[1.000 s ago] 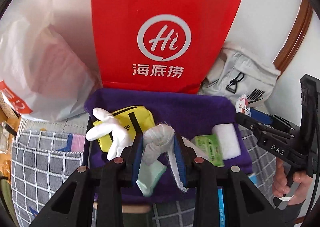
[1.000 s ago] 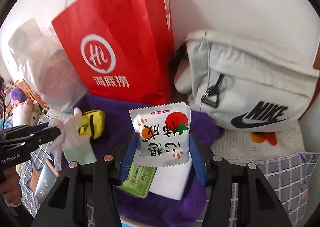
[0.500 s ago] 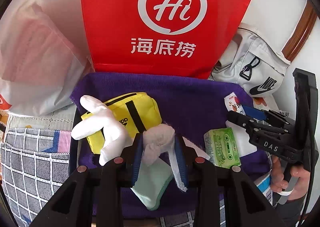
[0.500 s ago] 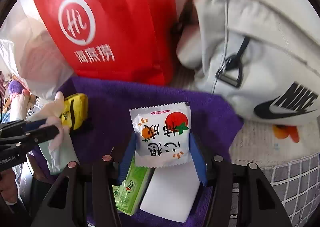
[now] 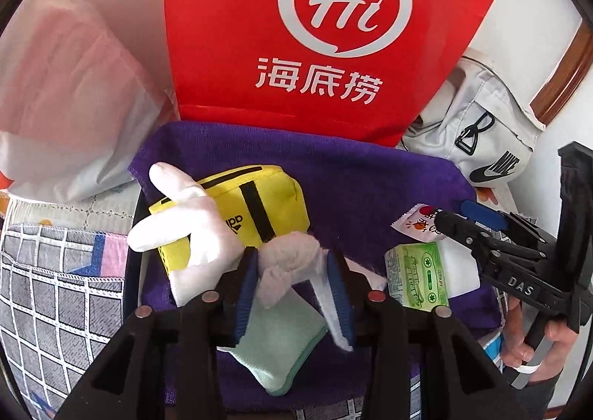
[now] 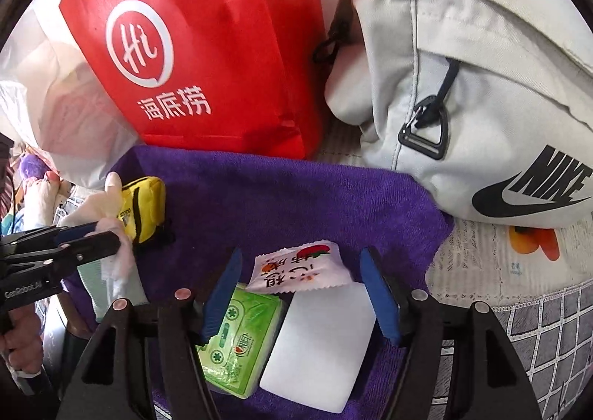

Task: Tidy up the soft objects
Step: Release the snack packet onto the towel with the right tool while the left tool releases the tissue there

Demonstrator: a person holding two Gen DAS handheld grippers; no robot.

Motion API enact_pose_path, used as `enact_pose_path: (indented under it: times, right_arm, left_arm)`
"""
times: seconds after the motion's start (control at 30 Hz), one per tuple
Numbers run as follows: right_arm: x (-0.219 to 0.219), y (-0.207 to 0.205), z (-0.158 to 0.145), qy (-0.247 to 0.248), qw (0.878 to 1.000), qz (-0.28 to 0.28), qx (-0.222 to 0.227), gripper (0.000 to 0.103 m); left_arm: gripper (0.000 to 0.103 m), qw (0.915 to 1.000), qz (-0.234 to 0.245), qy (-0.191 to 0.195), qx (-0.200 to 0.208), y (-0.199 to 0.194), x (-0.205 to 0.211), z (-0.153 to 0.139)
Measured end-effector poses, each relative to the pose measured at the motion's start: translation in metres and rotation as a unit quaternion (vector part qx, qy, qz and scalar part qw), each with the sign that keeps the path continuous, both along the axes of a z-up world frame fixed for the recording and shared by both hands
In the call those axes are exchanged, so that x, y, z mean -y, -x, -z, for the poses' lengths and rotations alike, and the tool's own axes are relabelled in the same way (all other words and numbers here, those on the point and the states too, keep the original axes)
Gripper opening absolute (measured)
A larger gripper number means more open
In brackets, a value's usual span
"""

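My left gripper (image 5: 292, 264) is shut on a white glove (image 5: 289, 260) with a pale green cuff, held over the purple towel (image 5: 352, 179). A second white glove (image 5: 185, 227) lies on a yellow pouch (image 5: 259, 205). My right gripper (image 6: 302, 268) is open; a white snack packet (image 6: 300, 268) lies loose between its fingers, resting on a green tissue pack (image 6: 237, 342) and a white pad (image 6: 326, 338). The right gripper also shows in the left wrist view (image 5: 456, 220), and the left one in the right wrist view (image 6: 107, 235).
A red paper bag (image 5: 315, 31) stands behind the towel. A white plastic bag (image 5: 63, 86) sits at the left. A grey Nike bag (image 6: 481, 86) lies at the right. A grey checked cloth (image 5: 55, 290) covers the surface around the towel.
My right gripper opened and let the snack packet drop onto the tissue pack and white pad. Both grippers moved lower and closer to the towel. The left gripper still holds the glove.
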State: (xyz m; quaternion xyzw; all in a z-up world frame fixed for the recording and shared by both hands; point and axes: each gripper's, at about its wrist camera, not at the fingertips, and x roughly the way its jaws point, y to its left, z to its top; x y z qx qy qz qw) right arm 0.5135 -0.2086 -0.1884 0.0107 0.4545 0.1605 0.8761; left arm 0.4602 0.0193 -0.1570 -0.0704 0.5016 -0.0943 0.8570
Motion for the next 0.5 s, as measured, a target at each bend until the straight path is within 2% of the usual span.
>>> enact_pose_path:
  times: [0.03,0.17,0.5]
  right_arm:
    - [0.000,0.001,-0.002,0.001,1.000,0.000,0.003,0.066]
    - [-0.004,0.010,-0.014,0.006,1.000,-0.005,0.020,0.066]
    - [0.001,0.061,-0.046,-0.005,0.999,-0.003,0.048,0.067]
  left_arm:
    - [0.037,1.0000,-0.002,0.003,0.000,0.000,-0.001,-0.001]
    - [0.053,0.9999,-0.003,0.013,0.000,0.005,-0.001,-0.007]
    - [0.054,0.9994,-0.018,-0.002,0.029,0.046,-0.010,-0.049]
